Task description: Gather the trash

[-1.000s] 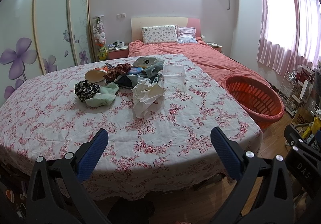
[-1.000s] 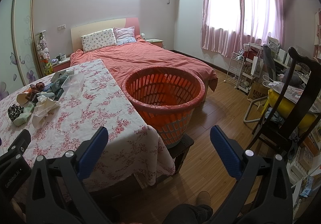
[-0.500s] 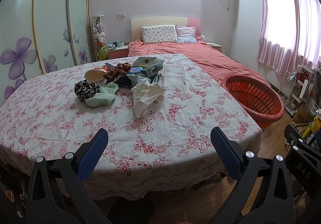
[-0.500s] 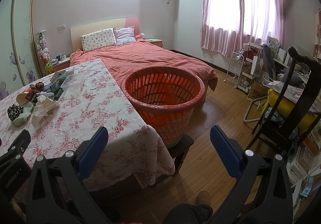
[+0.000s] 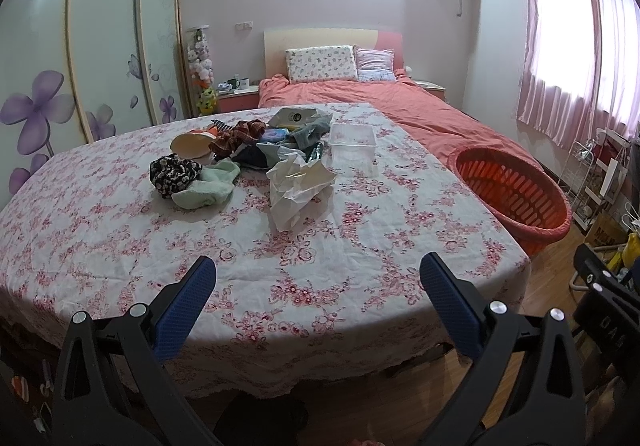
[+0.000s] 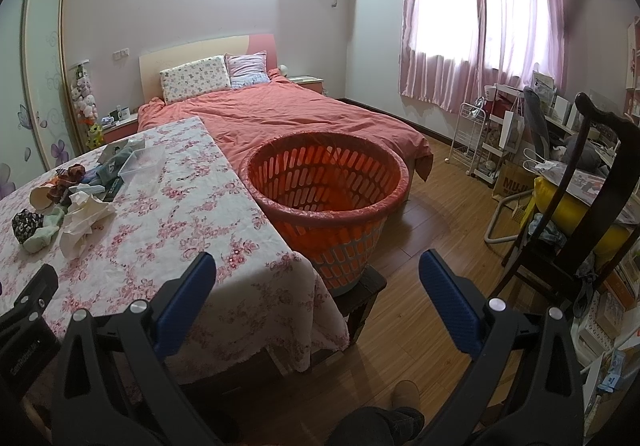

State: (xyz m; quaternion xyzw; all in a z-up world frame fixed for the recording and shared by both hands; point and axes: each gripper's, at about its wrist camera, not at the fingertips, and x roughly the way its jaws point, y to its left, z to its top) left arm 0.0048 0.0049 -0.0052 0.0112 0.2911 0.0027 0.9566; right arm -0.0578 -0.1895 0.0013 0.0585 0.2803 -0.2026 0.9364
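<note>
A pile of trash and cloth lies on the floral table: crumpled white paper, a green cloth, a black patterned cloth, a beige paper bowl and a clear plastic box. An orange basket stands on a low stool off the table's right edge. My left gripper hangs open over the table's near edge, well short of the pile. My right gripper is open and empty, in front of the basket.
A bed with an orange cover lies behind the table. A dark wooden chair with a yellow cushion, a white wire rack and a cluttered desk stand on the right. A person's shoe shows on the wood floor below.
Both views have shifted very slightly. Both grippers stay open and empty, and nothing on the table has moved.
</note>
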